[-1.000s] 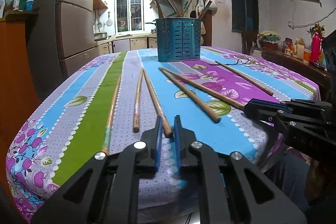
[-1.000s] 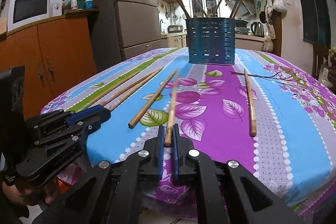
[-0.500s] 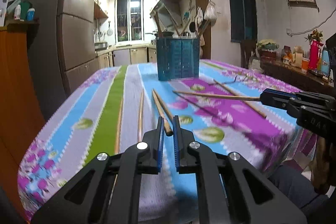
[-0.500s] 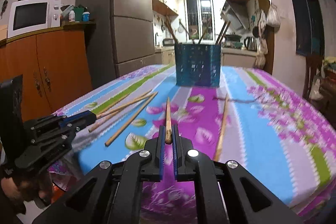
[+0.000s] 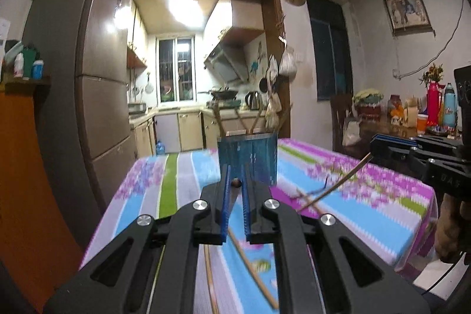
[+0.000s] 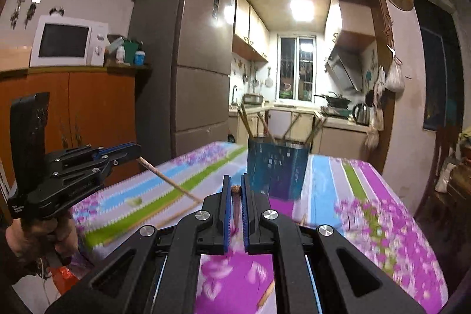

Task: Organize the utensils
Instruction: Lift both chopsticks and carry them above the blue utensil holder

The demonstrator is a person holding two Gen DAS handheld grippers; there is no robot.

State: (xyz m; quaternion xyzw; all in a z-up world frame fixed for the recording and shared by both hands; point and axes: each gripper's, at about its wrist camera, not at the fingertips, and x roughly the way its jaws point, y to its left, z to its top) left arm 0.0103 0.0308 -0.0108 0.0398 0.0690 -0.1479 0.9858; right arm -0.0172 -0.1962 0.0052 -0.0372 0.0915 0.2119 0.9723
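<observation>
Left gripper (image 5: pixel 235 181), left wrist view: jaws clamped on one chopstick (image 5: pixel 235 182), raised above the striped tablecloth (image 5: pixel 382 214) before the blue utensil holder (image 5: pixel 247 158). Right gripper (image 6: pixel 234 188), right wrist view: jaws clamped on a second chopstick (image 6: pixel 236 189); loose chopsticks (image 6: pixel 176 215) lie on the cloth.

Left gripper (image 5: pixel 235 181) and right gripper (image 6: pixel 234 190): matte black plastic linkage arms with cut-out slots, each joint fastened by a round silver screw. Fingers (image 5: pixel 226 196) lined with ribbed blue pads; faint white lettering on the side bodies.
</observation>
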